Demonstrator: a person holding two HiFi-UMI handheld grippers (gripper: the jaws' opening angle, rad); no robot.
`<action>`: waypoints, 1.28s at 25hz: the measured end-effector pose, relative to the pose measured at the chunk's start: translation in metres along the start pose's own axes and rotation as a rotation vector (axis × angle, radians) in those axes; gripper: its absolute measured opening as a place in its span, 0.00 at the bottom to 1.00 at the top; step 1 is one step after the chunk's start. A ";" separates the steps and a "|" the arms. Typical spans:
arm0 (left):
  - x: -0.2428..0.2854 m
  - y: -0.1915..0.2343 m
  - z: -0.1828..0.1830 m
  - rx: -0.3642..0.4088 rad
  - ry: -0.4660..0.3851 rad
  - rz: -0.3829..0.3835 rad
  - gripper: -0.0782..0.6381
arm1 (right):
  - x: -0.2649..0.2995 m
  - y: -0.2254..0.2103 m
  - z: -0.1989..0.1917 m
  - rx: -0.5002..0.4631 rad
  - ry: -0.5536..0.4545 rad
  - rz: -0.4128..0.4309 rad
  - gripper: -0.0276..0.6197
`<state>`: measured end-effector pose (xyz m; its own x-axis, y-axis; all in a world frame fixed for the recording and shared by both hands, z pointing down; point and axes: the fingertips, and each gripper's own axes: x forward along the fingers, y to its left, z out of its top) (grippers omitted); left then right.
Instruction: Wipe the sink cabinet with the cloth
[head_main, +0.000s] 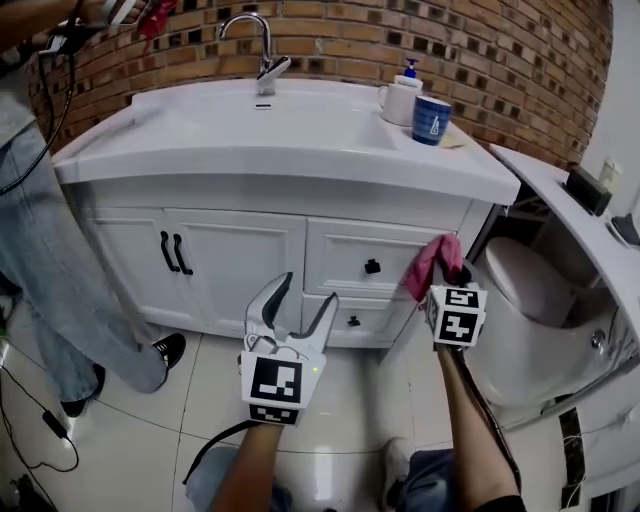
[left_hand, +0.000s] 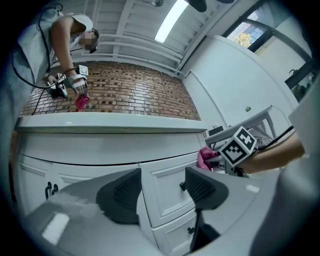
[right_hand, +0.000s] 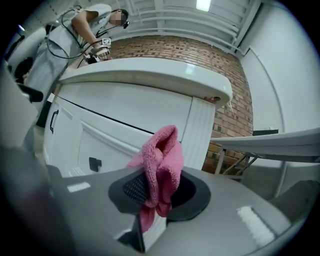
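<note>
Early, probably. Gripping the cloth (head_main: 425, 265) in right tongs (head_main: 446, 270) beside top-right drawer (head_main: 370, 258) of sink cabinet (head_main: 280, 190); holding left tongs (head_main: 300, 300) open and empty. Leaves doors (head_main: 235, 270) and lower drawer (head_main: 352, 318) to wipe, likely.

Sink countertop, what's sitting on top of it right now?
A chrome faucet at the back, and at the right end a white pump bottle beside a blue cup. The cup partly covers a pale flat thing; the rest of it is hidden.

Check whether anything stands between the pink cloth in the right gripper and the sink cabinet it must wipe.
Nothing visible does: the right gripper holds the cloth close by the sink cabinet, at its right front corner.
</note>
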<state>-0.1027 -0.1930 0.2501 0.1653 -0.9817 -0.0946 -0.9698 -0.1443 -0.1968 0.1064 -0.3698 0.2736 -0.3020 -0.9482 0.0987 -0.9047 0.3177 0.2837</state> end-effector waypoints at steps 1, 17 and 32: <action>-0.003 0.004 0.002 0.003 -0.004 0.007 0.49 | -0.001 0.008 0.002 0.004 -0.012 0.013 0.16; -0.021 0.052 0.003 -0.068 -0.023 0.148 0.48 | 0.006 0.248 0.066 -0.085 -0.142 0.545 0.16; 0.004 0.026 0.001 -0.049 -0.032 0.094 0.48 | 0.005 0.016 -0.022 -0.049 0.027 0.073 0.16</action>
<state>-0.1274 -0.2003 0.2437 0.0782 -0.9869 -0.1413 -0.9887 -0.0586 -0.1381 0.0972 -0.3691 0.2994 -0.3580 -0.9222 0.1461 -0.8647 0.3865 0.3207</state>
